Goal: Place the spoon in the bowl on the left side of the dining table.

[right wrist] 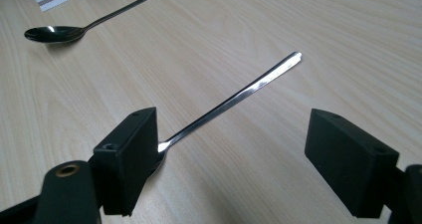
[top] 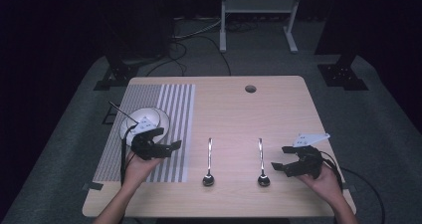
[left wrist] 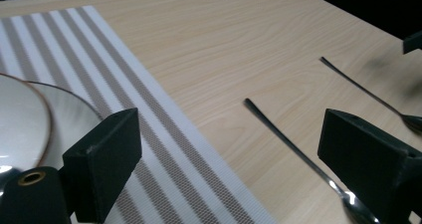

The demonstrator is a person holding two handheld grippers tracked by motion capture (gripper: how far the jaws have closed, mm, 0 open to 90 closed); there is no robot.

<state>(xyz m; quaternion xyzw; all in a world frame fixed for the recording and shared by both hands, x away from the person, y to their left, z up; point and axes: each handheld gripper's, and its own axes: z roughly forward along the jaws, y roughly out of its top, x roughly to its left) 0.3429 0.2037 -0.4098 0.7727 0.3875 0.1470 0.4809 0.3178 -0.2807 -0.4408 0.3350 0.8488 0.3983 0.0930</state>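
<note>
Two metal spoons lie on the wooden table [top: 278, 104], bowls toward me: the left spoon [top: 209, 164] and the right spoon [top: 261, 162]. A white plate [top: 154, 117] rests on a striped placemat [top: 174, 109] at the left. My left gripper [top: 166, 140] hovers open over the placemat just in front of the plate, aimed right toward the spoons. In the left gripper view the left spoon's handle [left wrist: 293, 149] runs between the jaws. My right gripper [top: 282, 158] stands open just right of the right spoon. That spoon [right wrist: 239, 97] lies between the jaws, its bowl partly hidden behind the left jaw.
A round cable hole [top: 250, 88] sits near the table's far edge. Beyond the table stand a white frame [top: 259, 15], black stand bases [top: 343, 74] and cables on grey carpet. A cable trails from the right gripper over the table's right edge.
</note>
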